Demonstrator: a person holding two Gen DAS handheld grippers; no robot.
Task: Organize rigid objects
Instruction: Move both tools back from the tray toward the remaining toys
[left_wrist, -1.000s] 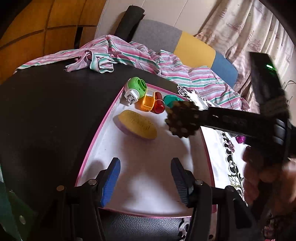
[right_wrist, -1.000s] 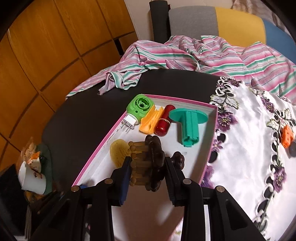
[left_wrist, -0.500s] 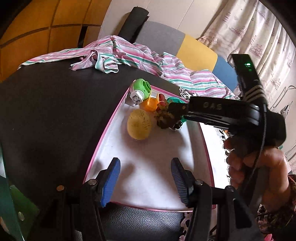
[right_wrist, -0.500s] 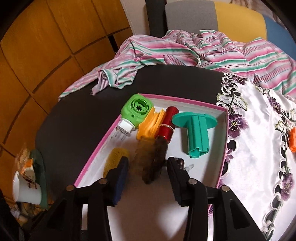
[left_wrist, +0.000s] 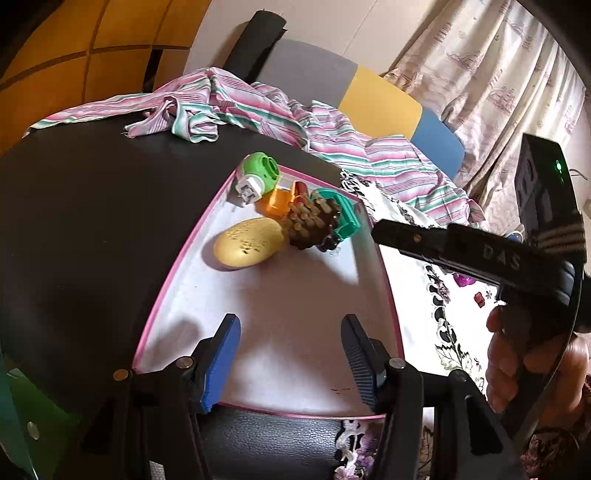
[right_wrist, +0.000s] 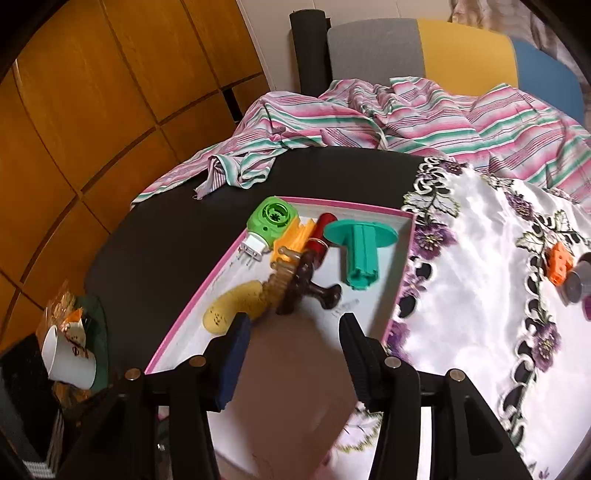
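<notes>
A pink-rimmed white tray (left_wrist: 184, 254) (right_wrist: 192, 317) lies on a black table. At its far end lie a green plug-in device (left_wrist: 258, 177) (right_wrist: 271, 219), an orange piece (left_wrist: 277, 203) (right_wrist: 295, 232), a red tube (right_wrist: 319, 238), a teal plunger piece (left_wrist: 343, 218) (right_wrist: 360, 251), a yellow oval (left_wrist: 249, 242) (right_wrist: 232, 308) and a brown spiked brush (left_wrist: 312, 223) (right_wrist: 295, 284). My right gripper (right_wrist: 291, 354) is open and empty just behind the brush. My left gripper (left_wrist: 290, 358) is open and empty over the tray's near end.
A striped pink cloth (left_wrist: 258, 107) (right_wrist: 369, 118) lies behind the tray. A white floral cloth (right_wrist: 498, 295) (left_wrist: 443, 314) at the right holds an orange block (right_wrist: 559, 264) and small items. A paper cup (right_wrist: 66, 358) stands lower left. Wooden panels stand at the left.
My right gripper opened and let go of the brown brush, which now lies in the tray beside the yellow oval. The right gripper has drawn back from it.
</notes>
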